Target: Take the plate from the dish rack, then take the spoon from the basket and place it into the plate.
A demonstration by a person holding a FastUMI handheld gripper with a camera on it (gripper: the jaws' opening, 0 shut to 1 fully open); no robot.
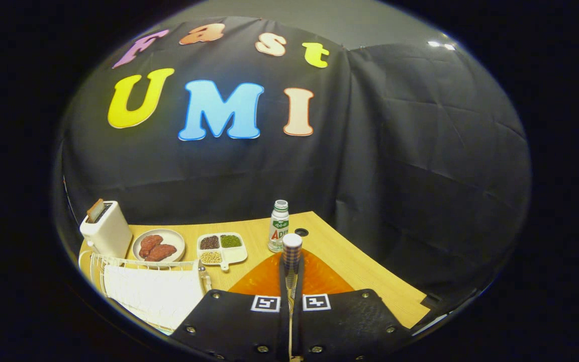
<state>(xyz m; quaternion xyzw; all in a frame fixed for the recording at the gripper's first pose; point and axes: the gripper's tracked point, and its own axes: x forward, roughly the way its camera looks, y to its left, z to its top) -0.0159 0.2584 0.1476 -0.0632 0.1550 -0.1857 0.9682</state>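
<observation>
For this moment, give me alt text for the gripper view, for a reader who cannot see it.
The gripper holds a spoon upright between its fingers, above an orange plate on a wooden table. Beyond stand a bottle, a divided dish, a plate of meat, a toaster and a white rack.

Light wooden table (pixel 350 261), white toaster (pixel 106 230) far left, round plate of meat (pixel 159 245) beside it, divided tray of beans (pixel 221 248) further right, bottle (pixel 279 226) right of that, wire dish rack (pixel 149 286) near left, orange plate (pixel 314 279) near centre
</observation>
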